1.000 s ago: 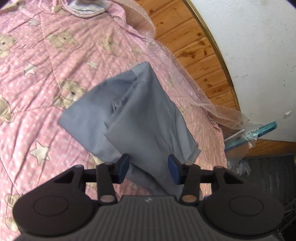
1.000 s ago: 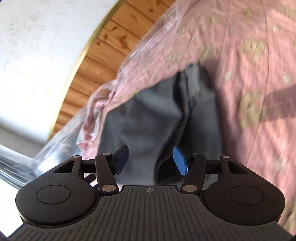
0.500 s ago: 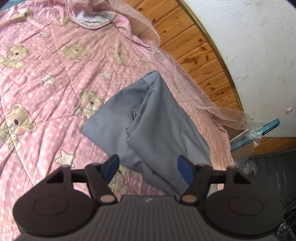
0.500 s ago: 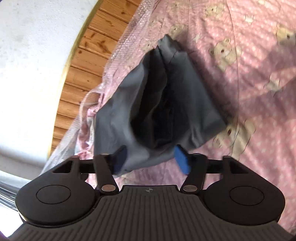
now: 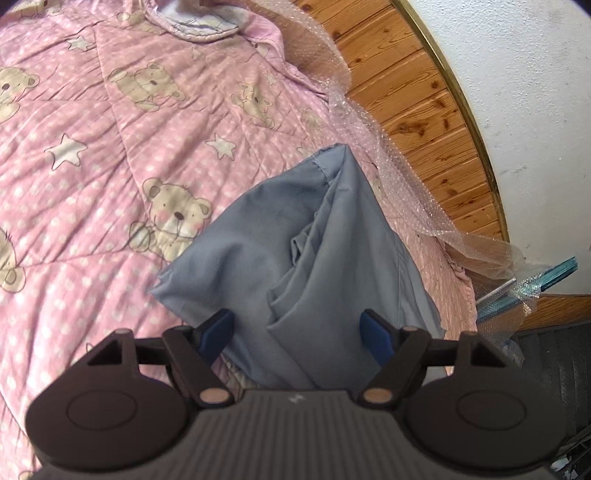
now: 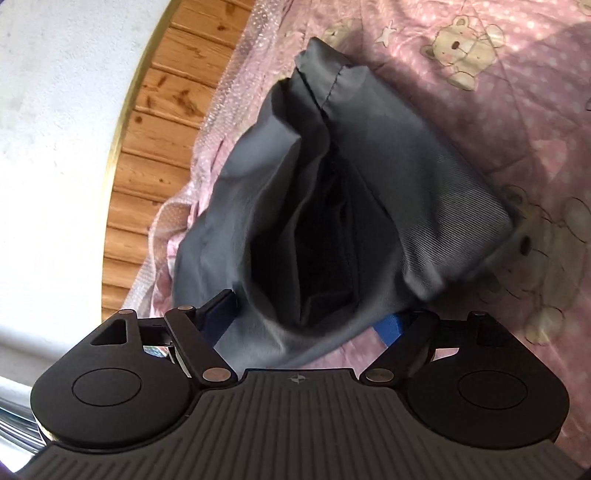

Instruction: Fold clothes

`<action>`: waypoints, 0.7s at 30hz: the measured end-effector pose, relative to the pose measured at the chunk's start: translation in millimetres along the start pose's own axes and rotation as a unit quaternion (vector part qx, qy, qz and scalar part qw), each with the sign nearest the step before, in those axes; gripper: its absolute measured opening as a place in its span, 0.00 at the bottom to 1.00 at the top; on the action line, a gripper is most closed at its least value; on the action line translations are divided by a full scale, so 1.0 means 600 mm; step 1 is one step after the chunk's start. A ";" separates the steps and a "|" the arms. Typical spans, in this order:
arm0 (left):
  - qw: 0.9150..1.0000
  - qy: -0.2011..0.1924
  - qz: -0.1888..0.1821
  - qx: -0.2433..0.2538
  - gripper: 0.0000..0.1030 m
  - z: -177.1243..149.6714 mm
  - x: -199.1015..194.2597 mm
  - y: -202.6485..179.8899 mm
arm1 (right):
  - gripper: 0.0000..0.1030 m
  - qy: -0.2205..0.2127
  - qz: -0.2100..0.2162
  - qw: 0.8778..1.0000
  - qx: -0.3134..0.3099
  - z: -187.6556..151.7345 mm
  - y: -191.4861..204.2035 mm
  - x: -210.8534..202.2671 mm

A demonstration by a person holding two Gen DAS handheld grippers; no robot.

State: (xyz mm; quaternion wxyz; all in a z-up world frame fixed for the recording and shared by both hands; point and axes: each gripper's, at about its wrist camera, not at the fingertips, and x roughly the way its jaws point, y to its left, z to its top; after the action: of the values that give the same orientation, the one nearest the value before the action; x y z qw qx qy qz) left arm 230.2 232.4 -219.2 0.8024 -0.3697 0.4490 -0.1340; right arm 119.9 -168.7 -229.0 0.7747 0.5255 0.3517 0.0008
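Left wrist view: my left gripper (image 5: 297,334) has its jaws spread wide, blue pads (image 5: 216,330) on either side of the near end of the grey-blue garment (image 5: 295,251). Neither pad presses the cloth; nothing is pinched.

The garment lies folded on the pink quilt (image 5: 110,155), which is printed with teddy bears and white stars. It sits close to the quilt's edge on the side of the wooden wall panelling (image 5: 413,110). A seamed corner points away from me; several layers overlap along the middle, with loose creases.

A sheet of bubble wrap (image 5: 406,177) runs along the quilt's edge between the garment and the panelling. White wall (image 5: 517,74) above the panelling. A pillow (image 5: 195,18) shows at the top of the quilt.

Right wrist view: my right gripper (image 6: 310,319) is likewise spread, pads apart, holding nothing. The garment (image 6: 406,166) reads darker here, in shadow. Its near edge overlaps the gap between my fingers, and a deep dark hollow sits between its layers. The right pad (image 6: 391,326) is partly hidden behind the cloth. I cannot tell whether the cloth touches either pad. Quilt (image 6: 517,92) beyond, panelling (image 6: 162,129) to the left.
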 end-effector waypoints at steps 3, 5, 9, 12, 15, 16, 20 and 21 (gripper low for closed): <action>1.000 -0.001 -0.013 -0.026 0.28 0.017 -0.015 -0.013 | 0.32 0.003 -0.003 1.000 -0.003 0.021 0.013 0.007; 0.998 -0.009 -0.037 -0.043 0.22 0.039 -0.034 -0.040 | 0.23 0.003 0.000 1.000 -0.023 0.047 0.047 -0.008; 0.994 -0.072 -0.083 -0.012 0.17 0.118 -0.062 -0.162 | 0.19 -0.027 0.032 0.991 -0.129 0.141 0.185 -0.035; 0.986 -0.120 -0.115 0.013 0.16 0.169 -0.080 -0.247 | 0.18 -0.051 0.067 0.975 -0.205 0.221 0.285 -0.041; 0.978 -0.150 -0.142 0.038 0.15 0.181 -0.096 -0.308 | 0.17 -0.074 0.101 0.959 -0.255 0.276 0.340 -0.059; 0.978 -0.148 -0.144 0.041 0.15 0.170 -0.089 -0.316 | 0.17 -0.079 0.108 0.956 -0.263 0.288 0.346 -0.066; 0.987 -0.110 -0.111 0.030 0.22 0.112 -0.015 -0.306 | 0.18 -0.082 0.108 0.958 -0.252 0.322 0.293 -0.073; 0.993 -0.094 -0.074 0.020 0.24 0.093 0.020 -0.282 | 0.21 -0.073 0.086 0.965 -0.238 0.328 0.251 -0.056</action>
State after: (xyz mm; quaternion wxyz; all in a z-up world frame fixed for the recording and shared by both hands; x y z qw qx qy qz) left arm 302.5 135.4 -88.3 0.8361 -0.3965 0.3403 -0.1671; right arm 257.4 -273.8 -48.8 0.8980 0.3528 0.2374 0.1125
